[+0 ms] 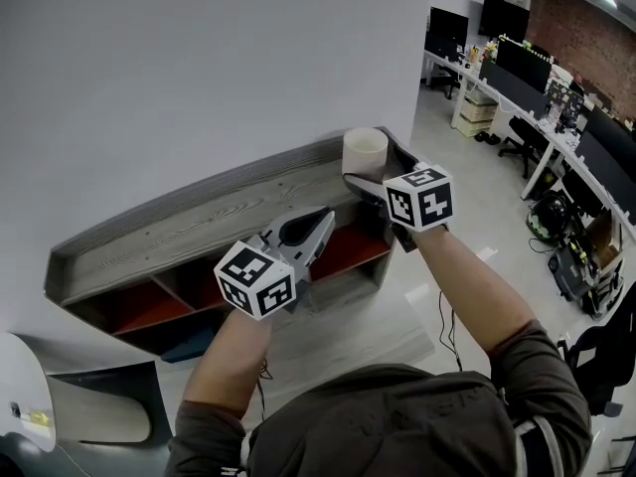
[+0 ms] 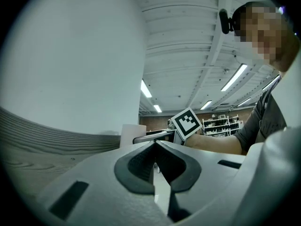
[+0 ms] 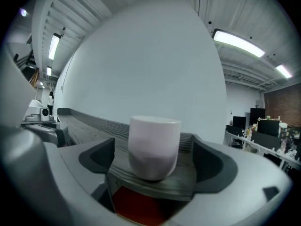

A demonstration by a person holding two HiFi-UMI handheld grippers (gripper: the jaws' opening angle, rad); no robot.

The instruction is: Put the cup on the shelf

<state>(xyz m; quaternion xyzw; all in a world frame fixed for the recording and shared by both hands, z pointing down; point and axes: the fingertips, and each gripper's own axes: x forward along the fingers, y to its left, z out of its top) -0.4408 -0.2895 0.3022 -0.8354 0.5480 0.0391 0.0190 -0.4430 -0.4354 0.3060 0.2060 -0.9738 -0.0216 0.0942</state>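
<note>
A white cup (image 1: 365,153) stands upright on the right end of the grey wooden shelf top (image 1: 199,222). My right gripper (image 1: 370,175) reaches level to it from the front. In the right gripper view the cup (image 3: 154,147) sits between the wide-spread jaws of that gripper (image 3: 155,161). A gap shows on each side, so the pads (image 3: 96,157) do not touch it. My left gripper (image 1: 323,225) hovers over the shelf's front edge, left of the cup. Its jaws (image 2: 154,145) are shut on nothing. The cup (image 2: 131,134) also shows beyond them.
A plain white wall (image 1: 199,68) rises right behind the shelf. Red-lined compartments (image 1: 348,251) open below the top board. Office desks with monitors (image 1: 537,78) fill the right side. A white rounded object (image 1: 40,405) stands at the lower left.
</note>
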